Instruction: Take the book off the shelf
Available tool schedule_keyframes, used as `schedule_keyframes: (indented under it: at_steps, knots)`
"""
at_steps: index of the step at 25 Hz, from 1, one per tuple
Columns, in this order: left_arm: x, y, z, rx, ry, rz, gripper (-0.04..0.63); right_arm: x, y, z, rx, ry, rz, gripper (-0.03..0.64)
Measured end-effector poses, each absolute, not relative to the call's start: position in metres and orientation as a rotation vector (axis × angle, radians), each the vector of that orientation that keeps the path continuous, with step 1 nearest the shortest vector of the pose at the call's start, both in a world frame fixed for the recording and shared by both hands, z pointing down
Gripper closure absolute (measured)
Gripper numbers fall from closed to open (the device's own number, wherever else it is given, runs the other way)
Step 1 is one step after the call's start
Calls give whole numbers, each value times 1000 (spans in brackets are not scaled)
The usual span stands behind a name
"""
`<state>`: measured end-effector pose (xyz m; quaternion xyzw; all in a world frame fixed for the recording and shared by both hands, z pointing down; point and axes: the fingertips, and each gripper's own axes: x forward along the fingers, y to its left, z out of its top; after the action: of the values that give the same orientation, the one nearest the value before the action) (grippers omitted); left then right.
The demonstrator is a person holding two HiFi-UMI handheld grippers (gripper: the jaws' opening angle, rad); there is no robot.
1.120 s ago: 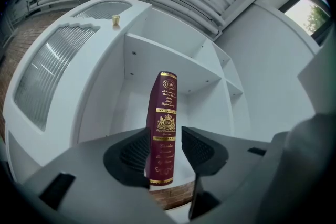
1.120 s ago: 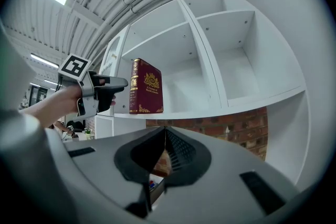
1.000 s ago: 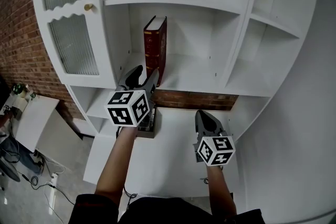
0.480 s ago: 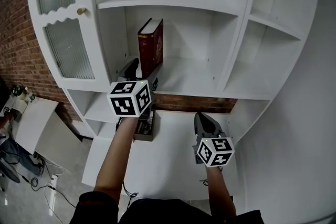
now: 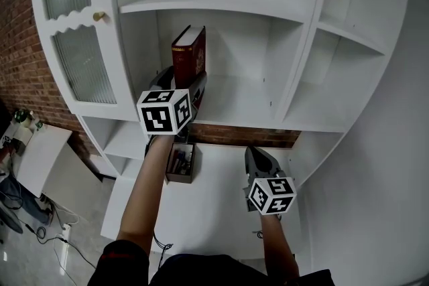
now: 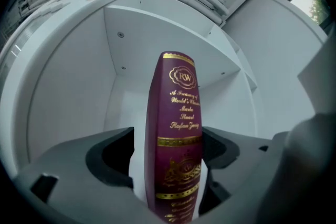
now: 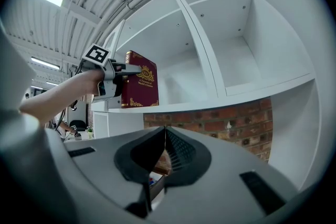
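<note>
1. The book is standing on end on the white shelf, in the left part of the middle compartment, with its spine facing you.
2. It is showing a deep maroon cover. The spine is carrying a round gold "RW" emblem at the top, gold script lines under it, then gold bands and ornament lower down. A gold crest is showing on the side cover.
3. Your left claw is reaching in at the book's lower half. Its jaws have just been opening and are now standing wide, one on each side of the spine. White shelf is showing between the left jaw and the cover, so nothing is pressing.
4. Your right claw is hanging lower, over the white table, with its jaws together and nothing between them.
5. A small brown box is sitting on the table below your left forearm.
</note>
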<state>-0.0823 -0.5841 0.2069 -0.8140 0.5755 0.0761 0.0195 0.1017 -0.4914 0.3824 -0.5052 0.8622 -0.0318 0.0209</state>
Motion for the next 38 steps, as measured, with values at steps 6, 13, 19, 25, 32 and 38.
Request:
schedule_keyframes:
  at_steps: [6,13,19,25,32,38]
  knots:
    - [-80,-598,215,-2533,1817,187,229,101,-496,386,-1557,2688,-105,597]
    - [-78,-606,217,-2511,1844,119,230,102,-500,390,-1558,2680,-124,597]
    - [-75,-608,218,-2512,1828,105,272,101,-501,391,-1560,2684,-128,597]
    - [-75,-609,217,-2509,1826,91,318,105,-501,389,-1569,2675,-128,597]
    - [-77,-607,218,-2501,1853,119,333,105,-498,390,-1567,2678,-129,597]
    - [-74,-604,217,-2504,1839,111,347,106,-496,388,-1565,2676,-122,597]
